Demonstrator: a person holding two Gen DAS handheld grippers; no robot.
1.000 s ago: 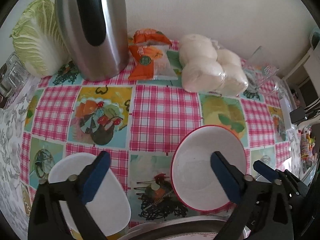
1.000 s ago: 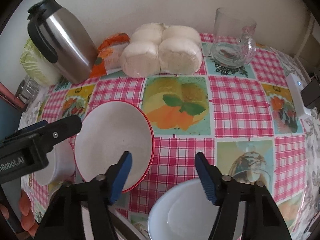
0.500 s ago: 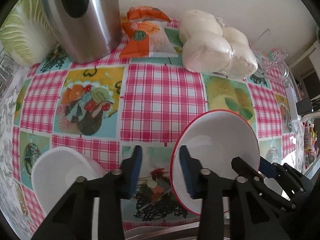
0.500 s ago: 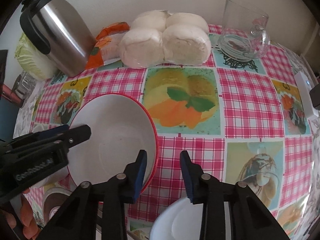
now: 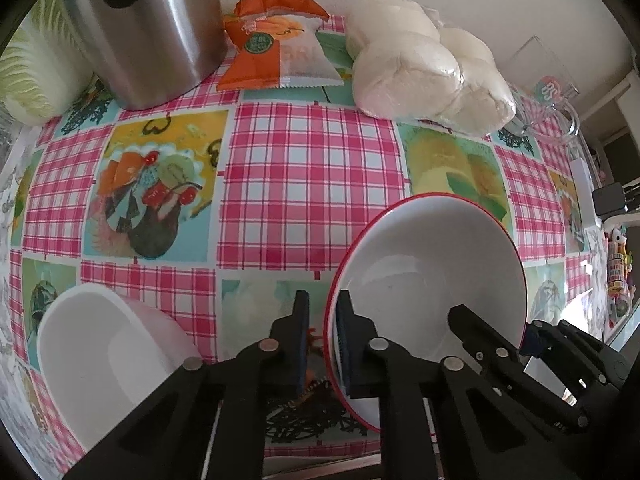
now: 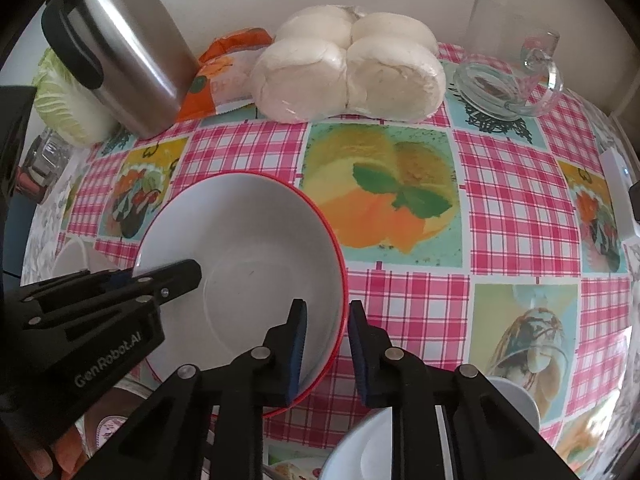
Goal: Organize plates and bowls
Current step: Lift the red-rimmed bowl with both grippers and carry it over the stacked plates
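One red-rimmed bowl (image 5: pixel 432 264) sits on the bench (image 5: pixel 308 184), mouth up. The left tongs (image 5: pixel 322 340) pinch its left rim; the right tongs (image 6: pixel 326 344) straddle its right rim, narrow. One plain white bowl (image 5: pixel 96 356) stands left, one white plate (image 6: pixel 360 452) near the right.

Both grippers: black plastic frames w/ silver round screws, blue ribbed pads. Left gripper (image 5: pixel 322 340), right gripper (image 6: pixel 327 354). White "GenRobot.AI" lettering on left one. Bare fingertips (image 6: pixel 48 456) bottom-left.
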